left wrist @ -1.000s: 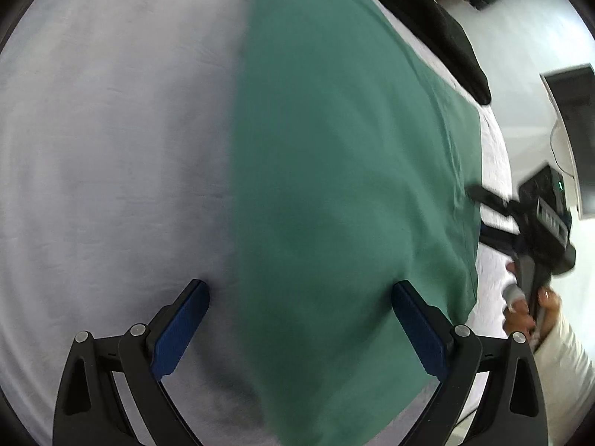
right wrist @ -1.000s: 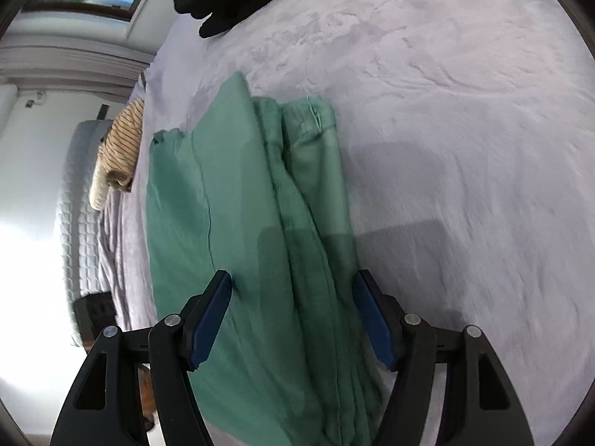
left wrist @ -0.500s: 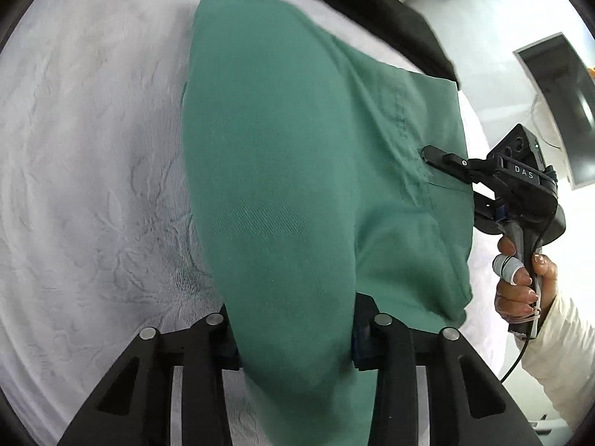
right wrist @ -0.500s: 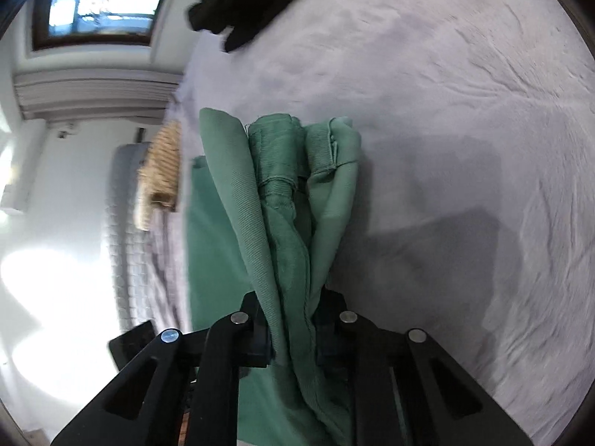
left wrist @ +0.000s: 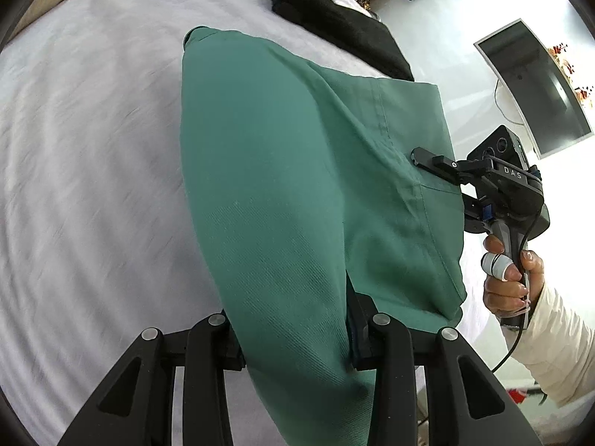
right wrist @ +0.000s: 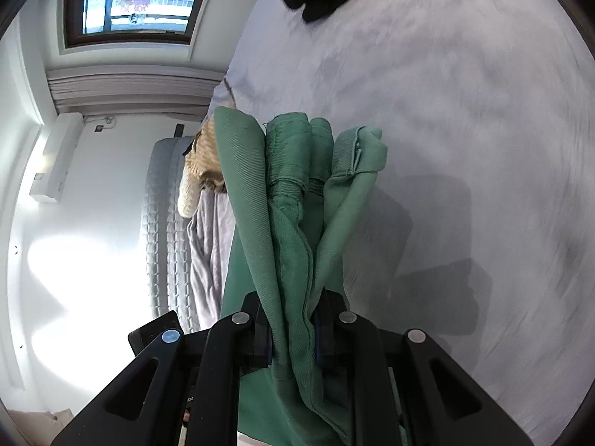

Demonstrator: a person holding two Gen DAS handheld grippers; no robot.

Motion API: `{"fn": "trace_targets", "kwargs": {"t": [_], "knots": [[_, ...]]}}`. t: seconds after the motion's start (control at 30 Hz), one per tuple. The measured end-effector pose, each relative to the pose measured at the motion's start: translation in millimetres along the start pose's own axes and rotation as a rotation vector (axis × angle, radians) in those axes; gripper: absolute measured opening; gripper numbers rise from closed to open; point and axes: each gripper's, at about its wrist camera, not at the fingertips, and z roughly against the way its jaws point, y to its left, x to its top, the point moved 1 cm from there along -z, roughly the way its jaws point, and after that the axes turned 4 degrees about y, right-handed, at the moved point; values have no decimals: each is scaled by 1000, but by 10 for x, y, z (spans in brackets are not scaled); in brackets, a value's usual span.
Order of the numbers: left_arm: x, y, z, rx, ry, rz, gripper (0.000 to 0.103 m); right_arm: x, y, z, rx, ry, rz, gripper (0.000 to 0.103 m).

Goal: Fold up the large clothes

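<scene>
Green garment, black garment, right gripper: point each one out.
green garment (left wrist: pixel 282 193): left wrist view, broad lifted panel.
black garment (left wrist: pixel 334 15): left wrist view, middle of the pile.
right gripper (left wrist: pixel 424 158): left wrist view, fingertips on cloth.

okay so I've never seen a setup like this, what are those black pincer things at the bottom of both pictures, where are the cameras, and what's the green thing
There is no robot here. A person holds a hand-gripped tool in each hand, and each tool carries a wide-angle camera looking forward along its two black fingers. So each picture is one tool's own view.

In the left tool's view, the left gripper has its jaws shut on a fold of a large green garment. Off to the side you see the person's hand holding the right gripper, which pinches the same garment.

The right tool's view shows that right gripper clamped on a bunched edge of the green cloth.

Everything lies on a bed with a pale cover. A black garment rests further back.
</scene>
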Motion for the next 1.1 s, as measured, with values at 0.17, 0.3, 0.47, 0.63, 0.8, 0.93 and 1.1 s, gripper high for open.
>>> {"fn": "trace_targets", "kwargs": {"t": [0.17, 0.3, 0.47, 0.63, 0.8, 0.93, 1.1], "knots": [[-622, 219, 53, 40, 54, 45, 39, -593, -25, -331, -15, 62, -34, 16], [-1114, 454, -79, 99, 104, 91, 43, -936, -185, -641, -90, 119, -58, 16], [-1348, 670, -66, 80, 129, 125, 45, -952, -332, -611, -270, 106, -126, 31], [-1312, 672, 394, 161, 15, 72, 45, -925, 126, -379, -569, 53, 50, 37], [-1325, 838, 485, 243, -11, 58, 45, -1025, 626, -447, -663, 43, 242, 8], [-1414, 805, 206, 315, 25, -3, 45, -1211, 587, -665, -782, 93, 327, 7], [-1495, 875, -28, 334, 42, 37, 50, -1072, 24, -905, -843, 154, 256, 0]]}}
